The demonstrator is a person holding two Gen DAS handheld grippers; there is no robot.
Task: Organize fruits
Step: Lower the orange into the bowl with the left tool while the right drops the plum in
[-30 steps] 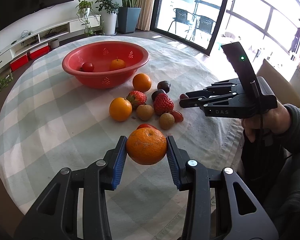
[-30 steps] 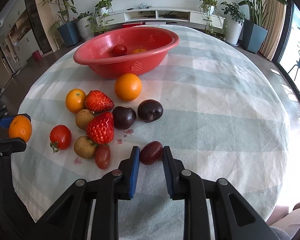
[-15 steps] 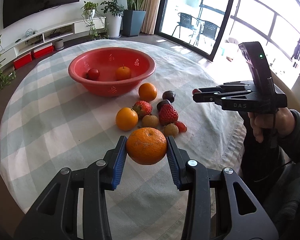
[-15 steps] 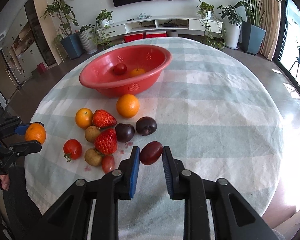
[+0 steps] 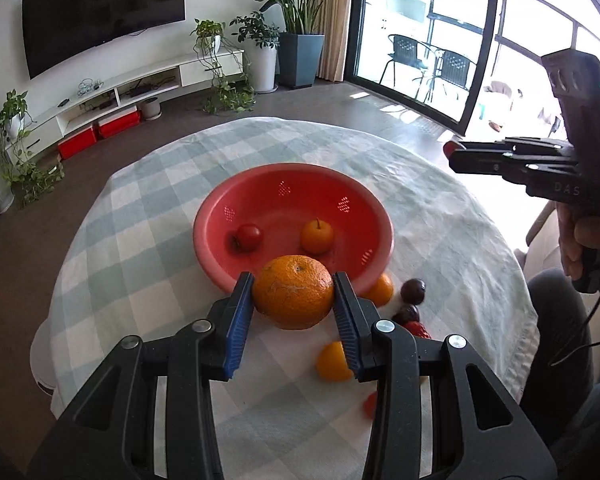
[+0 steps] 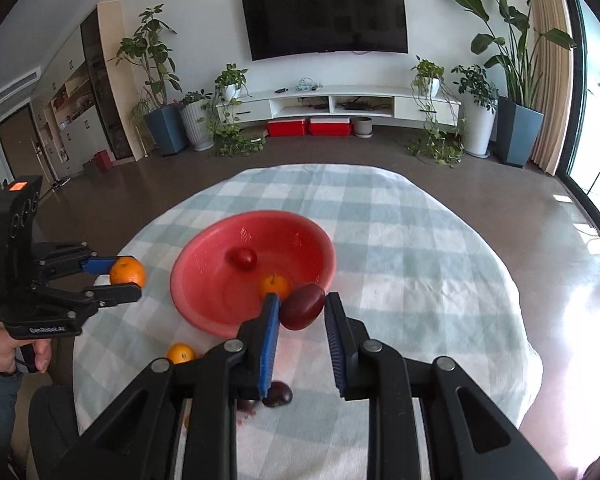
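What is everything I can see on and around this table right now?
Bowl: one, red, on the middle of the checked tablecloth.
Tomato: one, red, inside the bowl.
Small orange fruit: one, orange with a stem, inside the bowl.
Big orange: one, held in the left gripper.
Grape-like fruit: one, dark red, between the fingers of the right gripper.
Loose oranges: two show, on the cloth near the bowl.
Dark plums: two, on the cloth.
Strawberry: one, red, partly hidden.
Television: one, black, on the wall.
Potted plants: several, along the wall.
Hands: the person's, holding each gripper.
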